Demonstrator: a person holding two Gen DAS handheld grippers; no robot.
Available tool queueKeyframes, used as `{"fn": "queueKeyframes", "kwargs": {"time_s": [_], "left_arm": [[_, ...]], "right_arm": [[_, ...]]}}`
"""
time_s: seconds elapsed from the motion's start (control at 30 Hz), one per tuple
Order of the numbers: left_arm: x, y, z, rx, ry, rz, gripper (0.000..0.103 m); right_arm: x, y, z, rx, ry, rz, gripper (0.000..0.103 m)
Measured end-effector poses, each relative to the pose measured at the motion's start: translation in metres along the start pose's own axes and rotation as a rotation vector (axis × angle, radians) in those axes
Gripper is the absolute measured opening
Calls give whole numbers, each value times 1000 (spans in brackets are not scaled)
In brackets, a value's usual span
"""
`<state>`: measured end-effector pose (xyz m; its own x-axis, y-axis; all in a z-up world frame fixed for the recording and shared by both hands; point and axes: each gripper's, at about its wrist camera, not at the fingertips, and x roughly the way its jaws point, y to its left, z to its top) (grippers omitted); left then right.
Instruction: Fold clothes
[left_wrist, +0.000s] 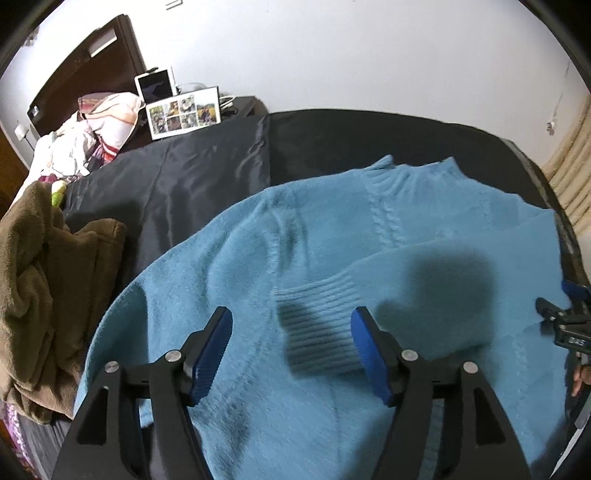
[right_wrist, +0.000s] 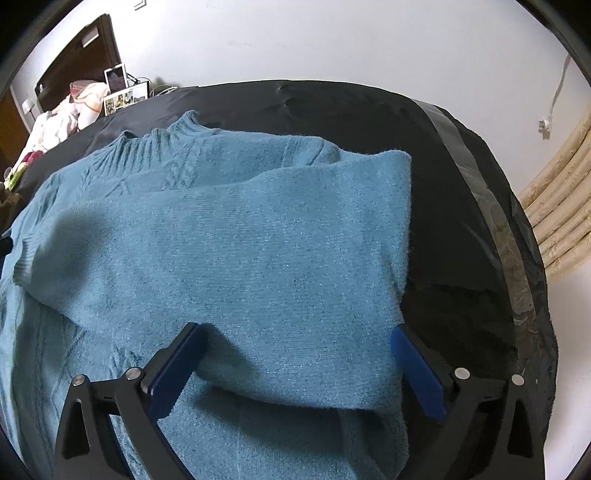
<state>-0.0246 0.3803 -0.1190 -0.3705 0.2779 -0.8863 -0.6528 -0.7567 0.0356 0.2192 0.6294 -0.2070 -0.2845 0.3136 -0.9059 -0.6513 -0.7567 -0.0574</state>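
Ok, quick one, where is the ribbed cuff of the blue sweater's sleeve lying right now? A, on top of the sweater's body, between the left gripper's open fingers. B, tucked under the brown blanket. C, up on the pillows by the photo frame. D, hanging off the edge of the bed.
A: the ribbed cuff lies flat on the blue sweater, between the fingers of the left gripper, which stand apart and do not press on it.
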Motion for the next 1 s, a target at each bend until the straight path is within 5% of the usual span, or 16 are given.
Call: {"fn": "queueKeyframes", "kwargs": {"time_s": [0.23,1.0], "left_arm": [[20,-34,-9,90,45,-32,77],[50,-18,-5,-13,99,-62,93]], "right_arm": [[0,3,1,-13,19,-22,102],[-4,35,10,-68,52,10,102]]}}
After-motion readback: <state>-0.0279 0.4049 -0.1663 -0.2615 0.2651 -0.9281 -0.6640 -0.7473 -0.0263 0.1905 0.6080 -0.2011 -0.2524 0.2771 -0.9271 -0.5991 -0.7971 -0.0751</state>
